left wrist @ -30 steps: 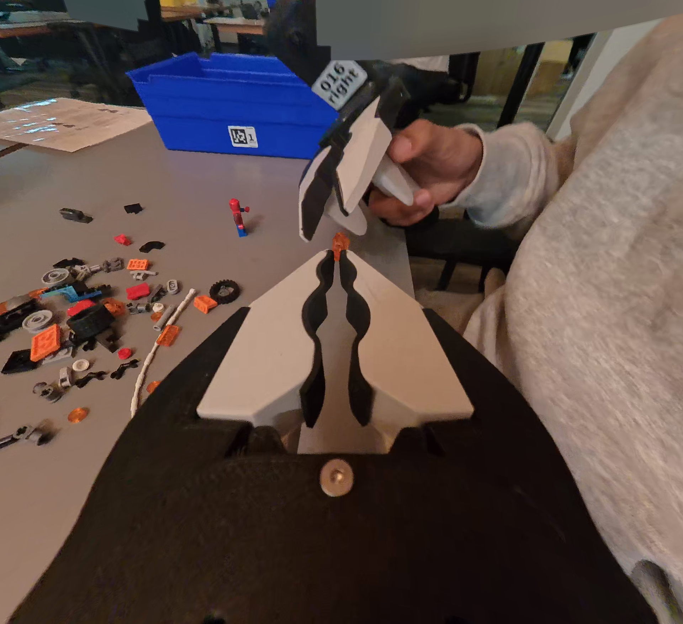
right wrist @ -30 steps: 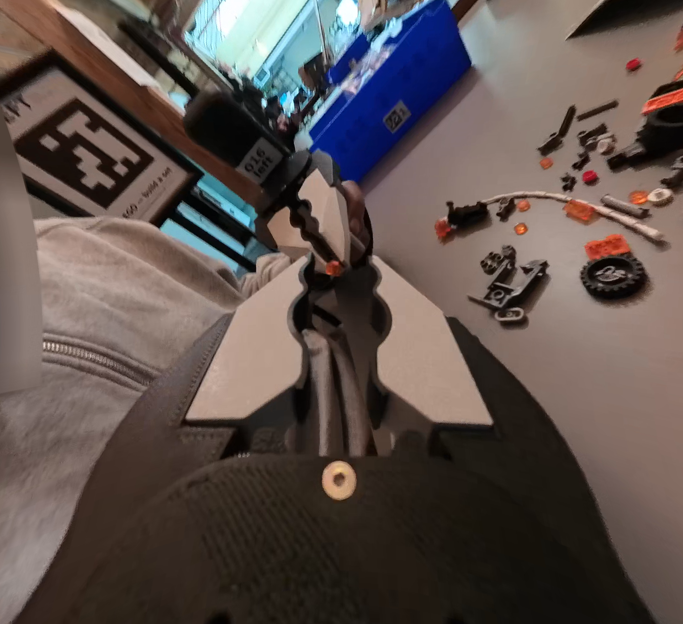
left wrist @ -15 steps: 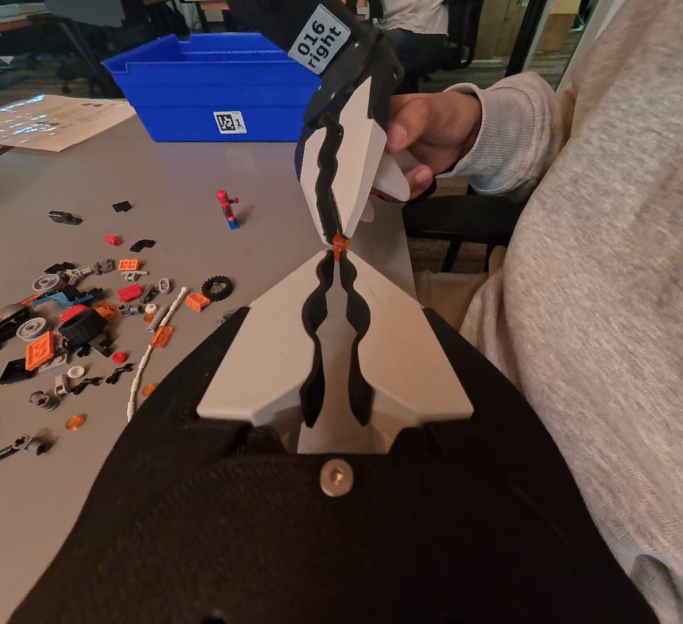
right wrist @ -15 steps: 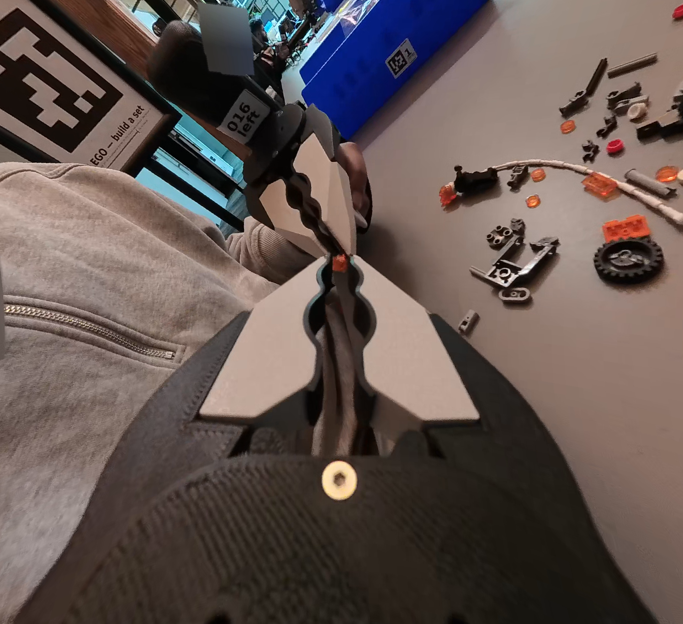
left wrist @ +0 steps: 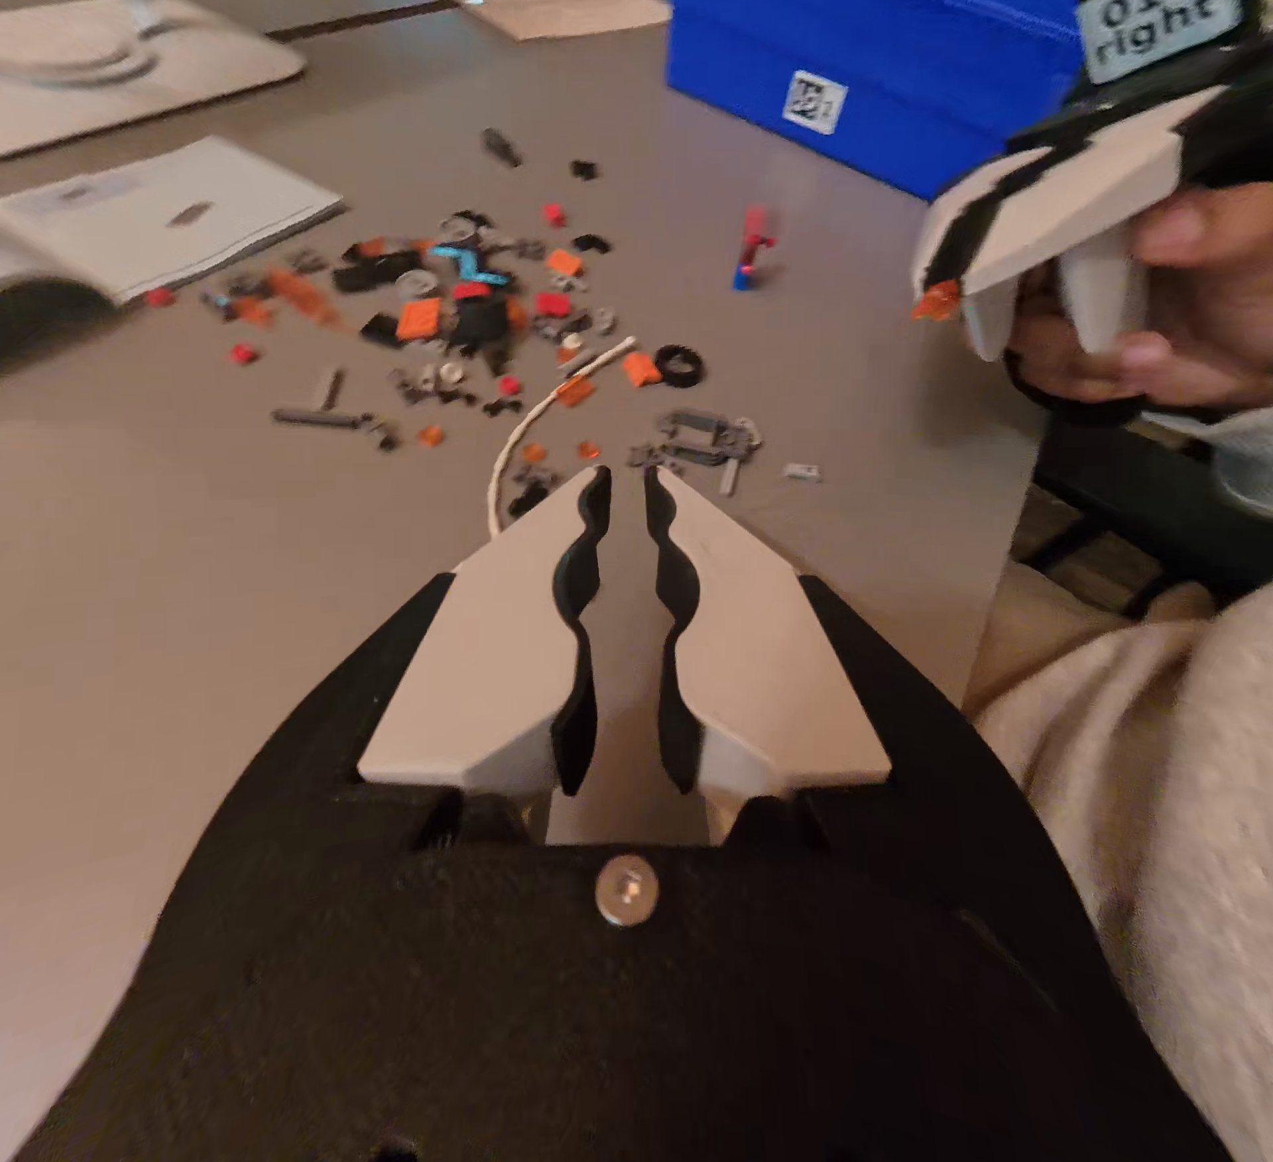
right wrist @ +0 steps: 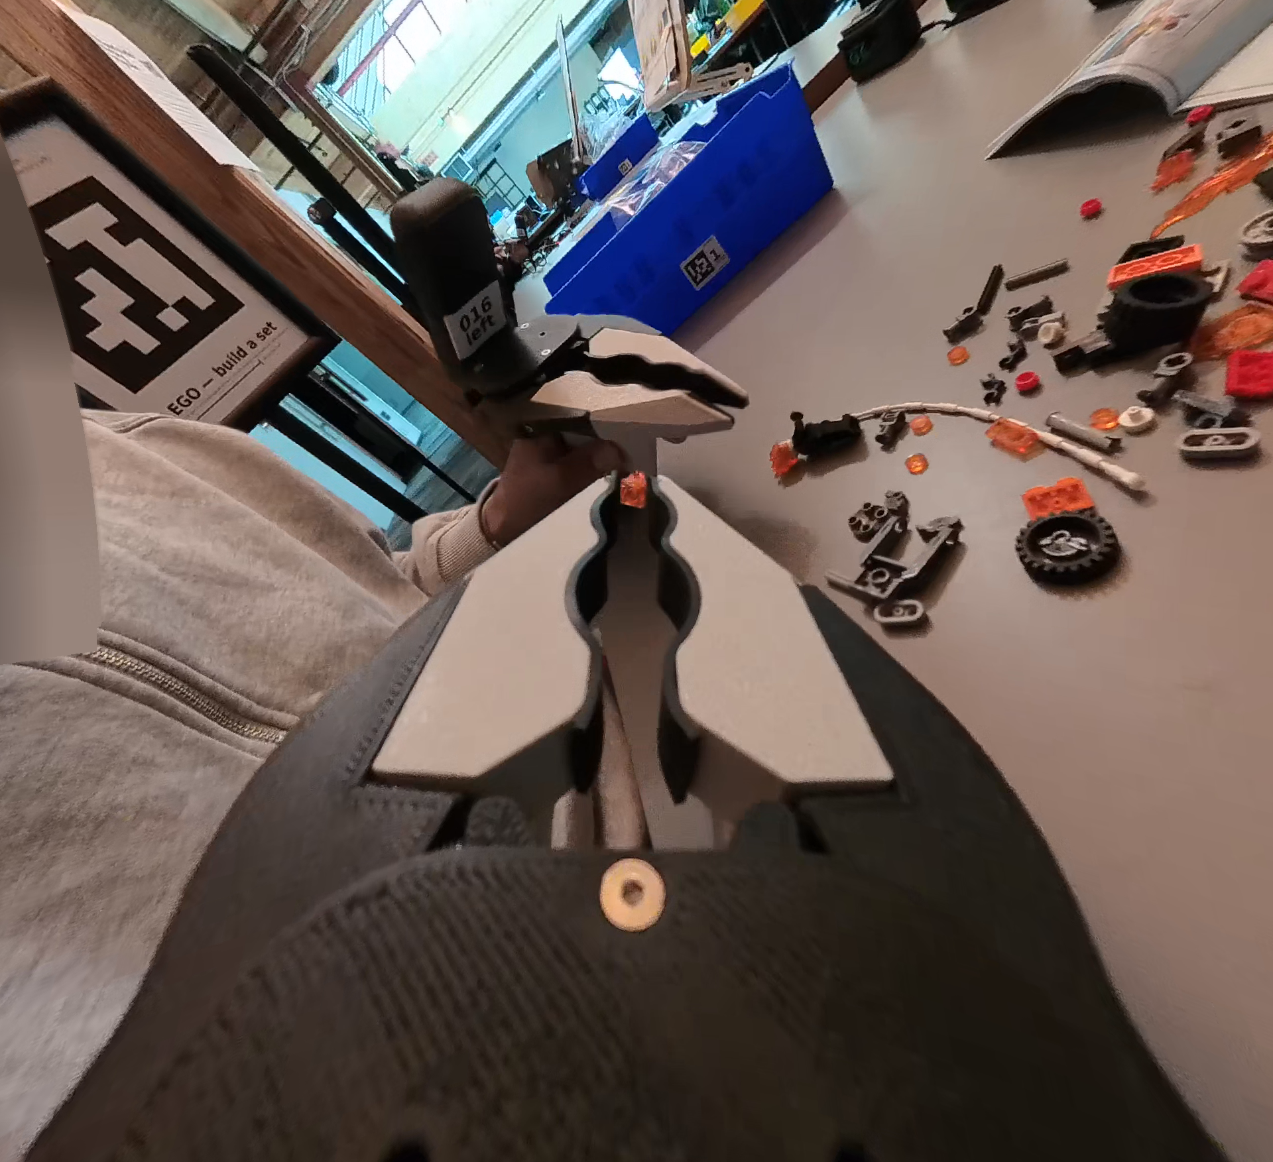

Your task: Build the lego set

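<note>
So your right gripper [right wrist: 632, 490] is pinching that tiny translucent orange lego stud [right wrist: 632, 487] up off the grey table [left wrist: 172, 543], left gripper [left wrist: 625, 473] hangs slightly spread and empty, so next you'd probably grab its mating piece from the loose pile of lego parts [left wrist: 475, 309].

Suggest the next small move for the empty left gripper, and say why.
Probably lower the left gripper onto the loose parts just ahead of it, likely the dark grey frame piece. Its jaws stand slightly apart holding nothing, while the right gripper already pinches the small orange piece and needs a mate.
</note>
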